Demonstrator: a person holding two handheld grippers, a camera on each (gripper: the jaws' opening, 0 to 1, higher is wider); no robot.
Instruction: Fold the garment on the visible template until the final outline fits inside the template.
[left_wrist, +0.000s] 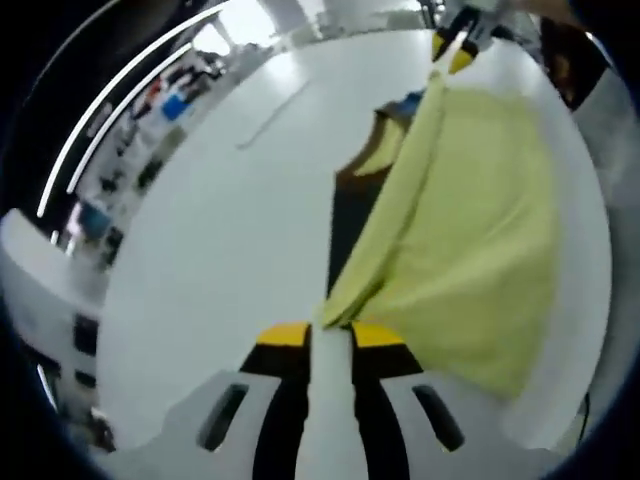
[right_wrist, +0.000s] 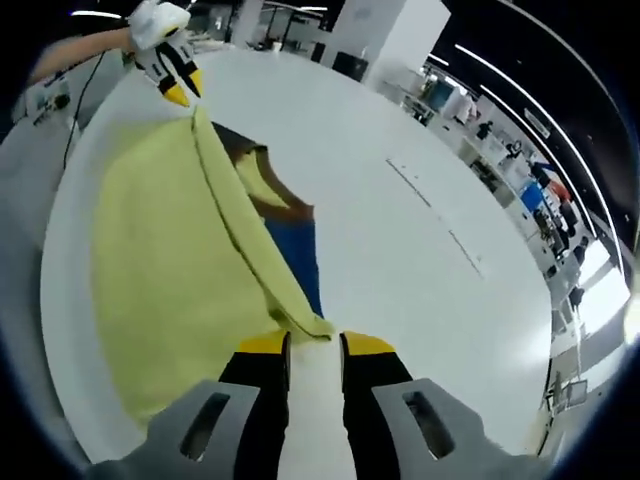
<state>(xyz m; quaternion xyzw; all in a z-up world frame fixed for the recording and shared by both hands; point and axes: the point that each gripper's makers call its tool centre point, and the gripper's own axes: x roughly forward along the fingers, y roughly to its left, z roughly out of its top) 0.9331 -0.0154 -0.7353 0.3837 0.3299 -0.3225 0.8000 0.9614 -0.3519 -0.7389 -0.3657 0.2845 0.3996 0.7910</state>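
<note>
The yellow garment (left_wrist: 470, 230) hangs stretched between the 2 tongs, its lifted edge running lengthwise from the left gripper (left_wrist: 318, 333) to the right gripper (right_wrist: 312, 342). Each is closed on a corner (cloth pinched). The blue template (right_wrist: 298, 255) lies on the white table (right_wrist: 400, 250) beneath that edge.

garment (left_wrist: 470, 230): 1 | template (right_wrist: 298, 255): 1 | table (left_wrist: 220, 250): 1 | grippers: 2

A broad white table (right_wrist: 400, 250) stood in an open hall with long ceiling light strips (left_wrist: 110, 100) and distant cluttered workstations (right_wrist: 520, 170).
</note>
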